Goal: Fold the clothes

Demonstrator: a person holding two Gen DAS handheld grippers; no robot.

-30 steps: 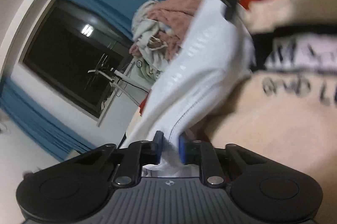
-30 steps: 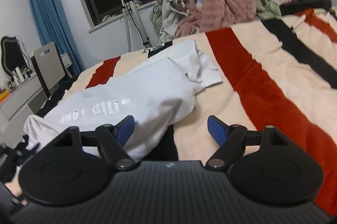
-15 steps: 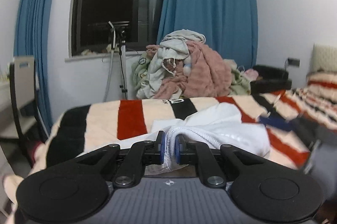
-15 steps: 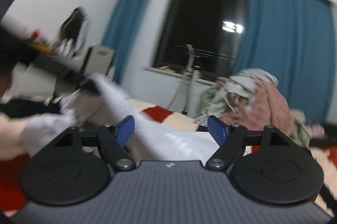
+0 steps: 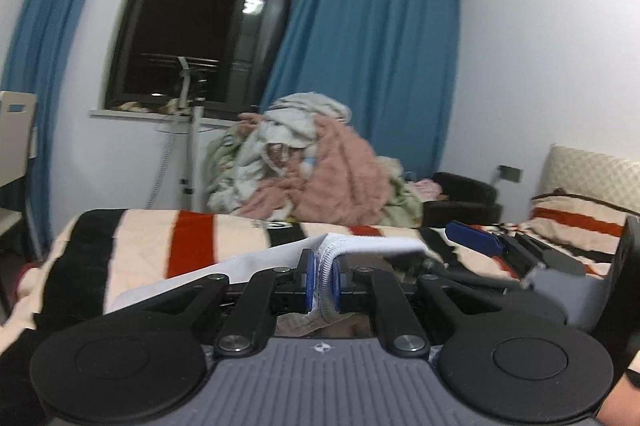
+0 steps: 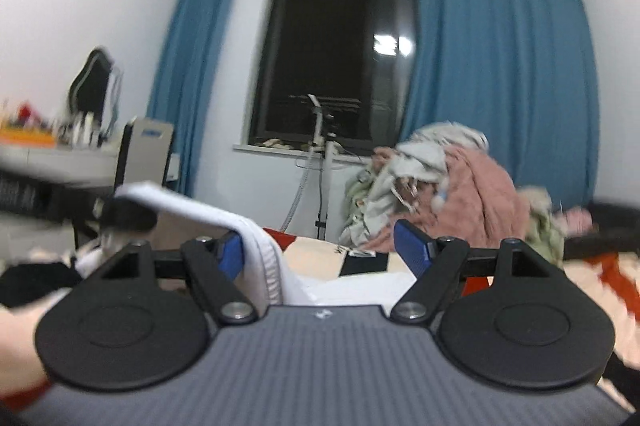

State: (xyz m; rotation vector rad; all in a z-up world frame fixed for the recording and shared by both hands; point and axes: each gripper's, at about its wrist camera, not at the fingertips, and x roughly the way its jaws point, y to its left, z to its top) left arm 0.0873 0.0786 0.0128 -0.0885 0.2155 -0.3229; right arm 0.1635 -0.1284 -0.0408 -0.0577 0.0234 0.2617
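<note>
Bedroom, pale walls, dark window on the far wall with blue curtains either side. Bed under my tools, covered in a striped blanket of cream, red and black bands. At the far edge of the bed a big heap of laundry, pink fleece with grey-white and green pieces tangled in. A white stand rises in front of the window sill. Far right in the left view a padded headboard and a striped pillow. Far left in the right view a desk with small clutter, blurred, and a chair back beside it.

White garment lies lifted off the near part of the bed, between my two tools; plain white, ribbed hem or neckband at the held edge, the rest trails down left onto the blanket.

My left gripper is pinched narrow on the ribbed white edge, pads pressing on the cloth. My right gripper is wide and its jaws are opening; the white band runs past its left pad and drapes between the fingers, right pad clear of it. Its blue pad also shows at right in the left view
</note>
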